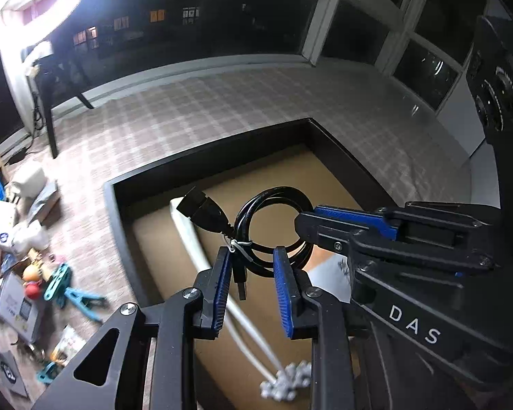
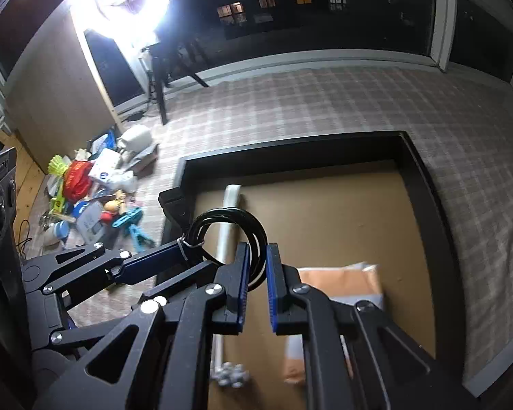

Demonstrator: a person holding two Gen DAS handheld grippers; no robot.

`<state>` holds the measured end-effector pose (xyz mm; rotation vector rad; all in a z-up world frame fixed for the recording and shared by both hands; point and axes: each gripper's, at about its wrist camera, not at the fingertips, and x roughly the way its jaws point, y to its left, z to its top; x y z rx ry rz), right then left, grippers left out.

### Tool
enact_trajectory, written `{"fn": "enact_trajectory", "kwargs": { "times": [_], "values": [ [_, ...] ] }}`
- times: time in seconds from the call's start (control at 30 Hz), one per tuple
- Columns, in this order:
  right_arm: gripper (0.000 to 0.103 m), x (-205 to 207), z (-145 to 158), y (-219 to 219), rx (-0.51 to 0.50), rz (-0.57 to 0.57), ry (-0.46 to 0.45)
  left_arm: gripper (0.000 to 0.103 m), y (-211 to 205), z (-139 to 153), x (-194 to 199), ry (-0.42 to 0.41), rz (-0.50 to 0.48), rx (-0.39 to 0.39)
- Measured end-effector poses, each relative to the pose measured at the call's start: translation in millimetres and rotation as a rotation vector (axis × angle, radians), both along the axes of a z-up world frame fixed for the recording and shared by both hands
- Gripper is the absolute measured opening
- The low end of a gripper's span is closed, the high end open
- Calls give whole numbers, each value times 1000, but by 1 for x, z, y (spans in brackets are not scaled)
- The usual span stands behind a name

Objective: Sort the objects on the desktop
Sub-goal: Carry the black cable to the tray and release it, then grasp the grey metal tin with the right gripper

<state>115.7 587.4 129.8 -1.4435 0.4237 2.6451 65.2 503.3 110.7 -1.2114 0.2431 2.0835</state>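
Your right gripper (image 2: 257, 259) pinches the coiled black cable (image 1: 273, 225) above the black tray (image 1: 201, 157); your left gripper (image 1: 253, 266) straddles its tied end, jaws part-open, cable between them.

Black coiled cable (image 1: 273, 225), tied with a twist-tie, held above box (image 1: 222, 147).

Coiled black cable (image 1: 273, 225), wire-tied: held above black tray (image 1: 201, 167); right gripper (image 1: 302, 227) clamps its right side; left gripper (image 1: 251, 266) straddles its lower loop, blue pads apart.
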Motion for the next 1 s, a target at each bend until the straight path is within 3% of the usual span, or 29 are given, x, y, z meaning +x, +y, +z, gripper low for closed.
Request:
{"fn": "enact_trajectory", "kwargs": {
  "times": [0.03,0.13,0.3,0.5,0.57,0.77,1.0],
  "values": [
    [10,-1,-2,5,-3,0,-3,23,3,-2,-2,-7,0,-5],
    [10,-4,-7,16,-26,8,-14,36,13,-9,-7,-41,18,-25],
    [21,-3,-6,28,-11,-30,-1,36,11,-6,-7,-12,42,-40],
    [22,-10,-3,23,-26,1,10,36,-8,3,-9,8,81,-46],
    [27,-12,-1,18,-28,13,16,36,-13,5,-10,10,94,-48],
    [31,-19,8,-8,-49,77,44,36,-55,10,-17,15,162,-45],
    [31,-37,17,-60,-48,194,78,36,-135,7,-32,21,332,-71]
  ]
}}
